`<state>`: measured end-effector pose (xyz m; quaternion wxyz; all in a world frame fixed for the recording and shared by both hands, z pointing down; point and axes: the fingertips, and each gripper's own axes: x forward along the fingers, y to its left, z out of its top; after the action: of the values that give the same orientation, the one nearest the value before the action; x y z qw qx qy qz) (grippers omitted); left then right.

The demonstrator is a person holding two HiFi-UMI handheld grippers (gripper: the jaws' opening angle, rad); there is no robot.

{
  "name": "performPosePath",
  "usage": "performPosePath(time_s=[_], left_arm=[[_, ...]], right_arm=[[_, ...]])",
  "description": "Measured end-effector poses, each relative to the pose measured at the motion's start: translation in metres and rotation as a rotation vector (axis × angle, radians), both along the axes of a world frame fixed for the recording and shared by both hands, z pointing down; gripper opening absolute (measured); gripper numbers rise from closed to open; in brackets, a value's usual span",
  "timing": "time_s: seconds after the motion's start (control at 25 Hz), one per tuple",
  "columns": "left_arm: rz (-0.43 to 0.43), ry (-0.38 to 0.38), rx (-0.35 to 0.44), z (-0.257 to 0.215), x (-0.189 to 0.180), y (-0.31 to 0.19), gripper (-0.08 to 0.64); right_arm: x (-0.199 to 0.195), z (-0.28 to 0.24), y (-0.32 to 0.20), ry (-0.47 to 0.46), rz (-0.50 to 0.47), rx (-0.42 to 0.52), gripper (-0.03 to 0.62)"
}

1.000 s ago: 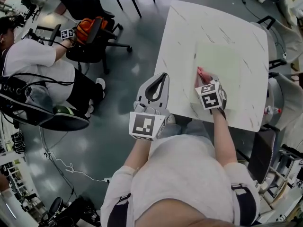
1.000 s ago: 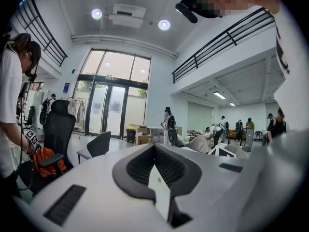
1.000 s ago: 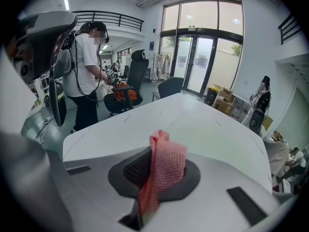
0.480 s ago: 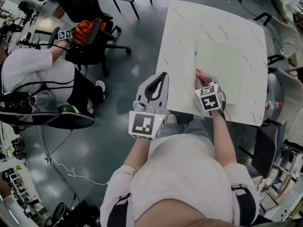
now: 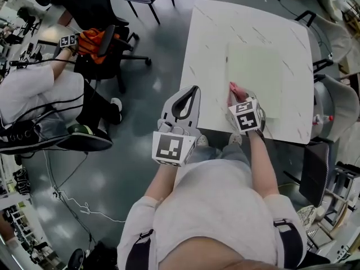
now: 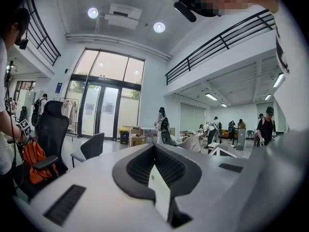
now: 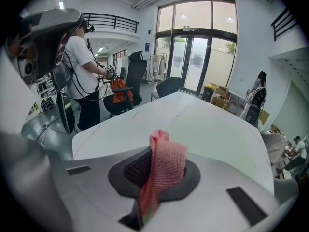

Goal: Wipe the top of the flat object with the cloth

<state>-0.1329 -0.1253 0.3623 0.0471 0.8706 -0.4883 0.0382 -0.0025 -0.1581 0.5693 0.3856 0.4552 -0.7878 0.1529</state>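
Hardly shifted over the last second, pinching the pink cloth (image 7: 161, 166) in the right hand-held gripper (image 5: 236, 99) at the near left corner of the pale green mat (image 5: 264, 72) on the worktop (image 5: 208, 49), with the left hand-held gripper (image 5: 185, 103) pressed together, empty, beyond the edge, so probably wiping barely begun.

Mat (image 5: 261, 72) on table (image 5: 209, 32), cloth (image 5: 232, 89) at its left edge, left gripper (image 5: 191, 93) further left

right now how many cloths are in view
1. The pink cloth is clamped in the right tool, at the edge of the pale green mat on the white table. The left tool holds none. Room clutter could hide others.
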Motion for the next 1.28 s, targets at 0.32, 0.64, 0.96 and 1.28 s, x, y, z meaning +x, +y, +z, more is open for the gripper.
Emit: performPosePath(time_s=[0.32, 0.64, 0.96, 1.28], left_arm=[[-0.032, -0.005, -0.007, -0.006, 0.031, -0.001, 0.015], [-0.010, -0.004, -0.024, -0.002, 0.090, 0.004, 0.015], [-0.001, 0.006, -0.018, -0.003, 0.134, 0.010, 0.015], [-0.006, 0.007, -0.018, -0.001, 0.156, 0.020, 0.015]], right_arm=[[0.041, 0.001, 0.001, 0.005, 0.000, -0.014, 0.030], [0.101, 0.002, 0.007, 0.005, 0.021, -0.024, 0.031], [0.167, 0.005, 0.017, 0.015, 0.068, -0.013, 0.029], [0.207, 0.005, 0.027, 0.017, 0.112, -0.030, 0.030]])
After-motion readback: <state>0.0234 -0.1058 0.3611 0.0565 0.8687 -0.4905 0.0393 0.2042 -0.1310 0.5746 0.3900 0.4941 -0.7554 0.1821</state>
